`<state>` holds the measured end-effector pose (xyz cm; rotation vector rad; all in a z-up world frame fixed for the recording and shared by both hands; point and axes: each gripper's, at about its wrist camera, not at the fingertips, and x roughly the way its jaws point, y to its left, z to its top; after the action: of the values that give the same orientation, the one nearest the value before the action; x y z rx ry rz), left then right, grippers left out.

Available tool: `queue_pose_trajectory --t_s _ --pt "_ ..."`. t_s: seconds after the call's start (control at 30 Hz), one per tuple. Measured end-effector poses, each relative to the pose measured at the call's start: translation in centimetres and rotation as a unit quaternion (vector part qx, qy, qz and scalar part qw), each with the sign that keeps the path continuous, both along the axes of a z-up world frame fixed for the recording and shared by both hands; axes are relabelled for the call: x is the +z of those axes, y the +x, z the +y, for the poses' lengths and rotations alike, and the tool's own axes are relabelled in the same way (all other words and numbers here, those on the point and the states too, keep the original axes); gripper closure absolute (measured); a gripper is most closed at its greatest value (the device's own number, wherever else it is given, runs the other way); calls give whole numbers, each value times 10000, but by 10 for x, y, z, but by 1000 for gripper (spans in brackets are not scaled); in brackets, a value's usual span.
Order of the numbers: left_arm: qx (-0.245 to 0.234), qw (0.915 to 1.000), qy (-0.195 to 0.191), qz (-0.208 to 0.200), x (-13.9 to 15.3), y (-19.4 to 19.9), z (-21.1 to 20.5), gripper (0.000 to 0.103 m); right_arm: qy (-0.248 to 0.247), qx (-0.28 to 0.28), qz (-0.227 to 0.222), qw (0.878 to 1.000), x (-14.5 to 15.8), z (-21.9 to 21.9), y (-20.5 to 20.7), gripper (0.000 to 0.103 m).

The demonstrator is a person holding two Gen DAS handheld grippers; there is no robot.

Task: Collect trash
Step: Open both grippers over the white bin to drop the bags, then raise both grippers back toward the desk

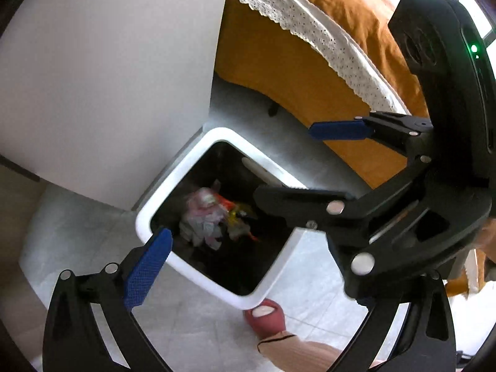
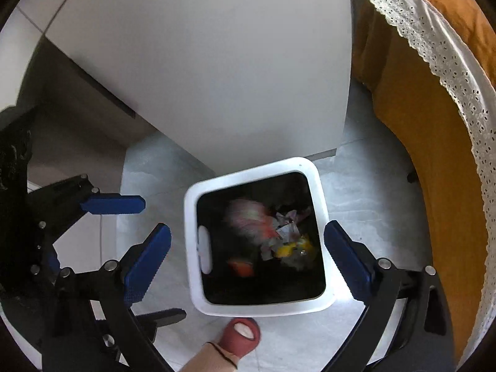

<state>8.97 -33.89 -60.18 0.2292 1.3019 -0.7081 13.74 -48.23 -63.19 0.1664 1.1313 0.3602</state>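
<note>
The bin (image 2: 322, 204) is seen to be of smooth white plastic with a slight gloss. Crumpled paper and thin film (image 2: 279, 232) are noted inside it. Textured blue pads (image 2: 145, 263) are fitted to matt black plastic fingers with bright metal pins. The floor (image 2: 356, 186) is pale, polished tile. The orange cloth (image 1: 279, 49) is matt, edged with white eyelet lace.

- Trash bin (image 2: 259, 307): white, squarish w/ rounded corners, black liner inside. I see it upright on the pale floor, open top, far side close to a white cabinet.
- Trash (image 2: 272, 232) inside bin: blurred pile – crumpled whitish-pink paper/plastic, yellow bit, orange-red scraps. Lies at the bottom, mostly right half from my right cam.
</note>
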Motion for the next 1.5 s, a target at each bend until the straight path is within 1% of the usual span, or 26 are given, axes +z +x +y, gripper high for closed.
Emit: queue_pose_trajectory --t_s 0.1,0.2,0.27,0.43,0.47,0.5,0.57,0.6,0.63,0.67,0.8,0.97,1.07,1.17,1.2,1.27,1.37,1.4,1.5 --pt "2 9999 118 -114 17 4 1 5 -45 -106 -59 9999 14 -7 1 5" --pt "70 9997 121 -203 47 8 9 5 -46 -198 -115 9997 43 -11 -2 5" --pt "116 9996 103 -250 70 9 9 5 -54 -260 -181 9995 68 -13 -7 5" --pt "295 9979 -37 -581 141 11 16 5 -21 -372 -429 9984 143 -11 -15 5" --pt "332 9970 -62 -693 161 11 19 5 -17 -394 -509 9979 158 -10 -16 5" --pt "358 9963 -61 -778 174 11 21 5 6 -422 -630 9971 178 -9 -20 5" --pt "402 9948 -99 -925 200 9 26 5 23 -430 -803 9958 206 -8 -23 5" --pt "451 9936 -140 -1026 218 9 29 5 6 -441 -913 9948 220 -6 -25 5" --pt "492 9924 -181 -1112 232 8 33 5 -7 -455 -1068 9932 241 -4 -28 5" --pt "531 9910 -229 -1205 245 7 36 5 5 -461 -1137 9924 249 -2 -29 5" --pt "753 9830 -318 -1645 301 2 55 5 55 -381 -1577 9867 307 12 -34 5" --pt "1113 9705 -406 -2099 361 4 92 5 133 -90 -2135 9768 365 35 -33 5" --pt "1295 9633 -430 -2310 386 10 115 5 222 151 -2417 9700 393 60 -24 5" --pt "1510 9532 -396 -2589 409 20 144 5 318 409 -2675 9622 420 92 -12 5" --pt "1591 9485 -373 -2714 419 24 158 5 315 467 -2741 9601 426 103 -6 5" --pt "1695 9425 -349 -2858 431 34 178 5 318 553 -2824 9572 436 124 6 5" --pt "1775 9378 -318 -2967 443 54 212 5 353 696 -2923 9531 453 158 30 5" --pt "1816 9348 -303 -3039 449 64 229 5 350 762 -2952 9518 458 174 41 5" --pt "1927 9324 -273 -3045 458 90 267 5 281 838 -3025 9491 470 212 69 5"
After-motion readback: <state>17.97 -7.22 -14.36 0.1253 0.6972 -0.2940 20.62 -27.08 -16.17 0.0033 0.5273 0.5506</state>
